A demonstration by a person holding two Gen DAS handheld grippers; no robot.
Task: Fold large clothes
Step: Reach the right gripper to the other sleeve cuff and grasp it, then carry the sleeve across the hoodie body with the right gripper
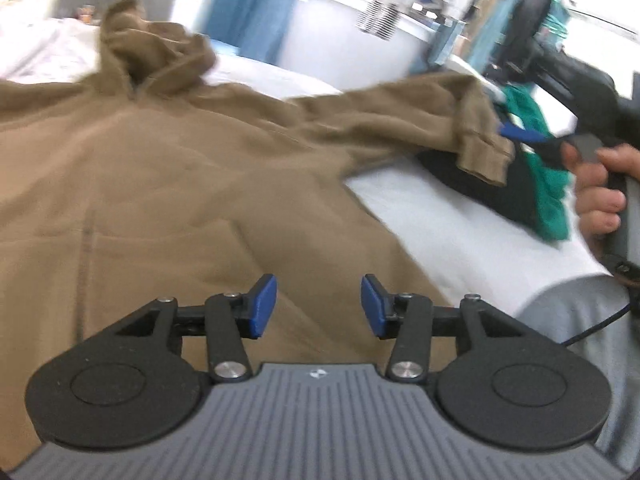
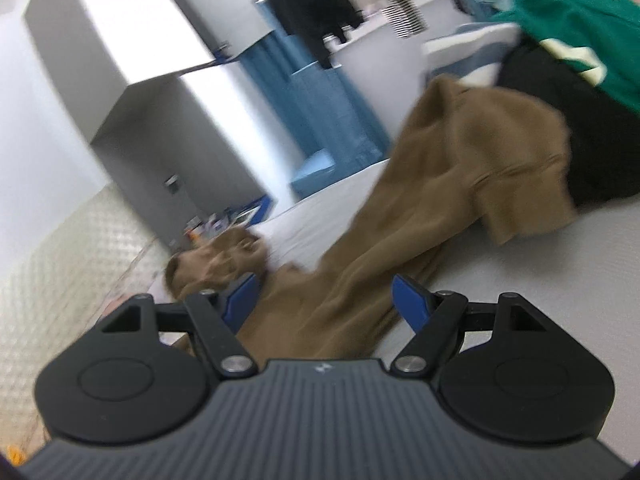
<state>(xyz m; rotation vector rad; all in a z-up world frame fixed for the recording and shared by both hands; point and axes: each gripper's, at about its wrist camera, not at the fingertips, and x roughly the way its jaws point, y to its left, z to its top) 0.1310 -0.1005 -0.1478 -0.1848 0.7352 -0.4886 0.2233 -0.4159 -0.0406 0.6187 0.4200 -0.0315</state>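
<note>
Brown hoodie (image 1: 160, 168) is lying spread on the white surface (image 1: 460, 216), its sleeve (image 2: 400, 216) running lengthwise ahead of the right claw (image 2: 324, 304), which is nearer it. Both claws are standing spread, pinching nothing; the left claw (image 1: 319, 306) is hovering over the hem. Green and black clothes (image 2: 580, 60) are lying beyond the cuff; blue curtains are hanging behind.

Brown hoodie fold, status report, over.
Left hand-held gripper open, empty. Right hand-held gripper open, empty. Brown hoodie spread on white table, unfolded. Sleeve cuff lies on dark-and-green clothes pile.
</note>
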